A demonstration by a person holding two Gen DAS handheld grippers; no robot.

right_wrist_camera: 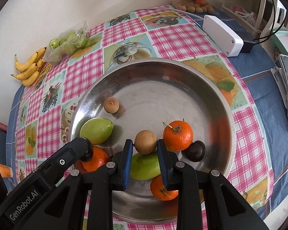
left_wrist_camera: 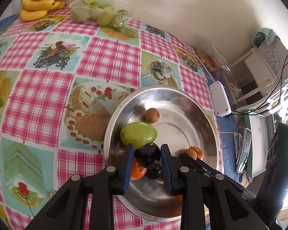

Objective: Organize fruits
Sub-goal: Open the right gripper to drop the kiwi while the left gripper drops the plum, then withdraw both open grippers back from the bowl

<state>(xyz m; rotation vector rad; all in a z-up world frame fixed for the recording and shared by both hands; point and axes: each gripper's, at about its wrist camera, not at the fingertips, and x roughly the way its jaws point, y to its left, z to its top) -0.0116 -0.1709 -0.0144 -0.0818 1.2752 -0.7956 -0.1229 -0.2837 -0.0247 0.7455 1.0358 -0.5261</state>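
A steel plate (left_wrist_camera: 207,134) (right_wrist_camera: 220,103) holds mixed fruit. My left gripper (left_wrist_camera: 147,147) is shut on a dark plum (left_wrist_camera: 147,158) just above the plate, with a green fruit (left_wrist_camera: 138,136), an orange (left_wrist_camera: 137,170) and a second plum (left_wrist_camera: 154,172) close around it. My right gripper (right_wrist_camera: 144,142) is shut on a brown longan (right_wrist_camera: 145,142) over another green fruit (right_wrist_camera: 146,165). Beside it lie oranges (right_wrist_camera: 177,135) (right_wrist_camera: 163,189) and a plum (right_wrist_camera: 195,151). A loose longan (right_wrist_camera: 111,105) rests further back. The left gripper (right_wrist_camera: 87,149) shows at the plate's left, above an orange (right_wrist_camera: 96,161).
Bananas (left_wrist_camera: 42,2) (right_wrist_camera: 28,68) and a clear tray of green fruits (left_wrist_camera: 99,13) (right_wrist_camera: 67,42) sit at the table's far edge by the wall. A clear box of longans (right_wrist_camera: 194,5) and a white box (right_wrist_camera: 222,34) stand to the right. The checked tablecloth (left_wrist_camera: 38,95) lies left of the plate.
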